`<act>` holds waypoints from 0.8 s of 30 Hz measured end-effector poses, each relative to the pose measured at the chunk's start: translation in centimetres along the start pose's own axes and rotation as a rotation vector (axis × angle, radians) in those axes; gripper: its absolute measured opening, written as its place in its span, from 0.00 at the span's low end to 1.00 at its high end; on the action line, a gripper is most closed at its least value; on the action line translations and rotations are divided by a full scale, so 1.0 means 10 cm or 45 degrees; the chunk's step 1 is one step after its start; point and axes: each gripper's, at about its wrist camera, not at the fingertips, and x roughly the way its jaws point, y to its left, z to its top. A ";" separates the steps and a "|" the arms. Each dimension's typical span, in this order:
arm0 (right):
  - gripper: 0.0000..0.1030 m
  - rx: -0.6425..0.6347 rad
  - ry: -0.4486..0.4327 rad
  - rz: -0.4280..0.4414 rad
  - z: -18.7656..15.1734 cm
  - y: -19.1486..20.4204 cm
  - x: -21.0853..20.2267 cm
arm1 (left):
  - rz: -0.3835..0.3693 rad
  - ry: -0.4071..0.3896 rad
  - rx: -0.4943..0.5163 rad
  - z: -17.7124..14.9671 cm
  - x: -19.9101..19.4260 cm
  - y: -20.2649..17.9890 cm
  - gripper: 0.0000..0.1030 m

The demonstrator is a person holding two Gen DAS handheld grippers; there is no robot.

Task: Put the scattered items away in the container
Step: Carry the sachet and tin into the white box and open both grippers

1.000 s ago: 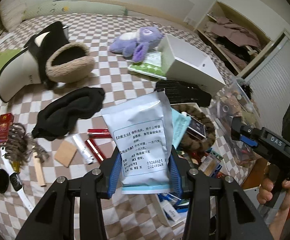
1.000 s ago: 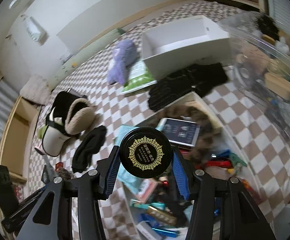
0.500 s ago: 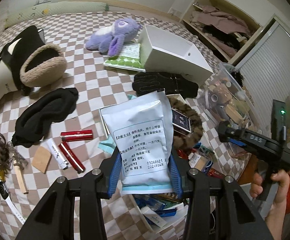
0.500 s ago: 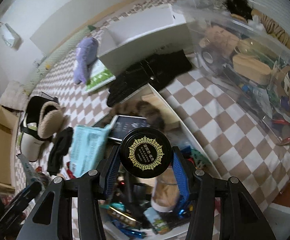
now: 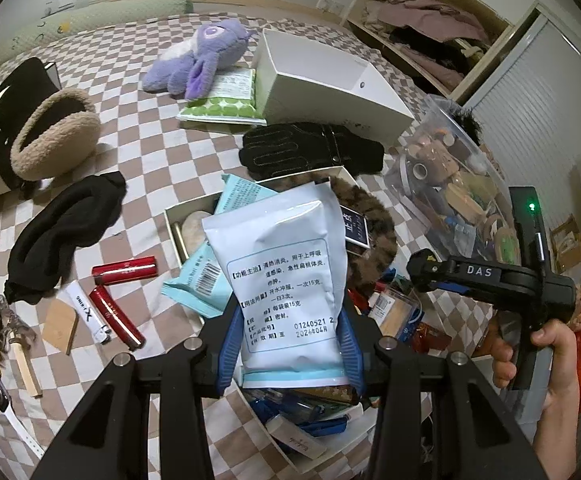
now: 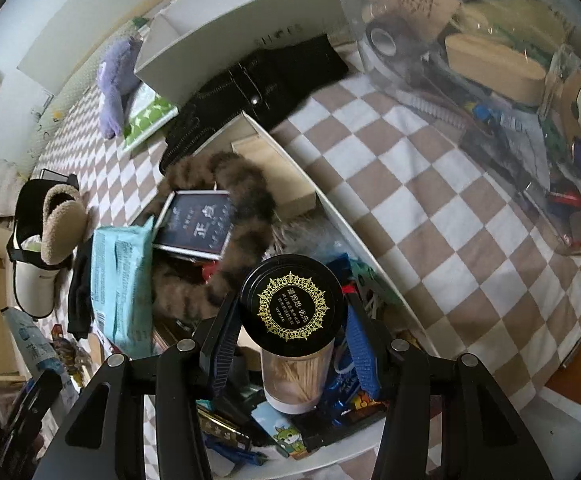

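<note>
Nearer container (image 5: 194, 206), pouch (image 5: 286, 280) dated 2026.04.

Bedroom in a home. Work surface = bed w/ brown-and-white checked cover (image 5: 138, 152); long green bolster (image 5: 90, 24) lies along the wall at its far edge. Open wardrobe shelf (image 5: 422, 36) at upper right holds heaped clothes, beside a slatted sliding door (image 5: 530, 92). Domestic clutter on the cover: purple plush toy (image 5: 202, 56), fleece-lined boot (image 5: 30, 132), black glove (image 5: 310, 152), white shoebox (image 5: 322, 80), clear plastic storage bin (image 6: 490, 72) of small household items. Wall socket (image 5: 60, 4) above the bolster.
</note>
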 end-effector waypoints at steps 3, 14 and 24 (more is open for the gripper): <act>0.50 -0.001 0.031 -0.011 -0.02 -0.01 0.05 | -0.001 0.010 0.015 0.01 0.06 -0.05 0.42; 0.87 0.080 0.002 0.084 -0.01 -0.13 -0.05 | -0.038 0.058 0.054 0.02 0.28 -0.24 0.43; 0.87 0.055 -0.003 0.128 -0.01 -0.08 -0.09 | -0.052 0.133 0.131 -0.07 0.52 -0.46 0.42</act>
